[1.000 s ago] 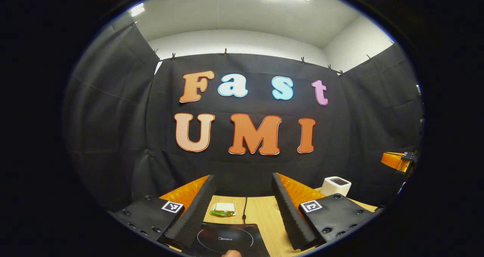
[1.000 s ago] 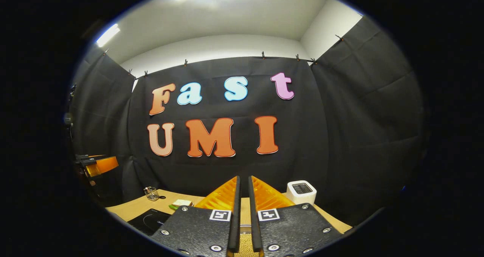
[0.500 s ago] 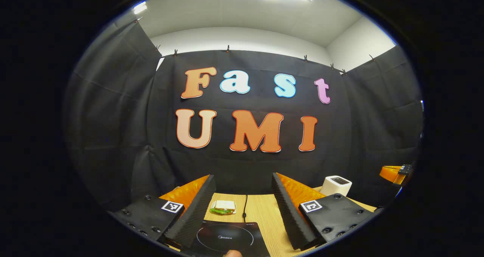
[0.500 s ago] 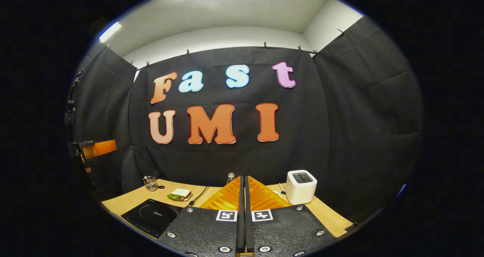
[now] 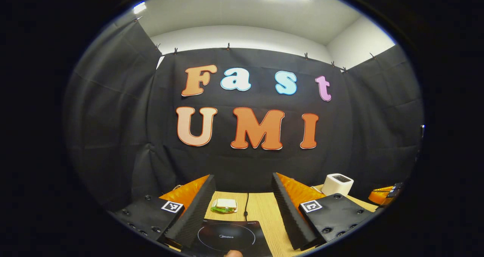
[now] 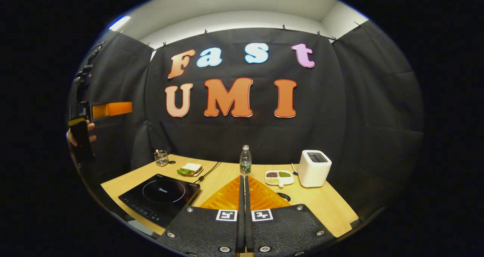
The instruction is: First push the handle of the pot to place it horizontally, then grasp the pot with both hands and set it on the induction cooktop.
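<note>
1. While the right claw is held pressed together over the table, the induction cooktop lies lower left of it.
2. Left claw spread wide; cooktop directly between its fingers, sandwich beyond.
3. Toaster far right.

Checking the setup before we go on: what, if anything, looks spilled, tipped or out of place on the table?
Nothing stands out. The cooktop, sandwich, bottle, snack tray and toaster all sit upright and tidy on the table.
</note>
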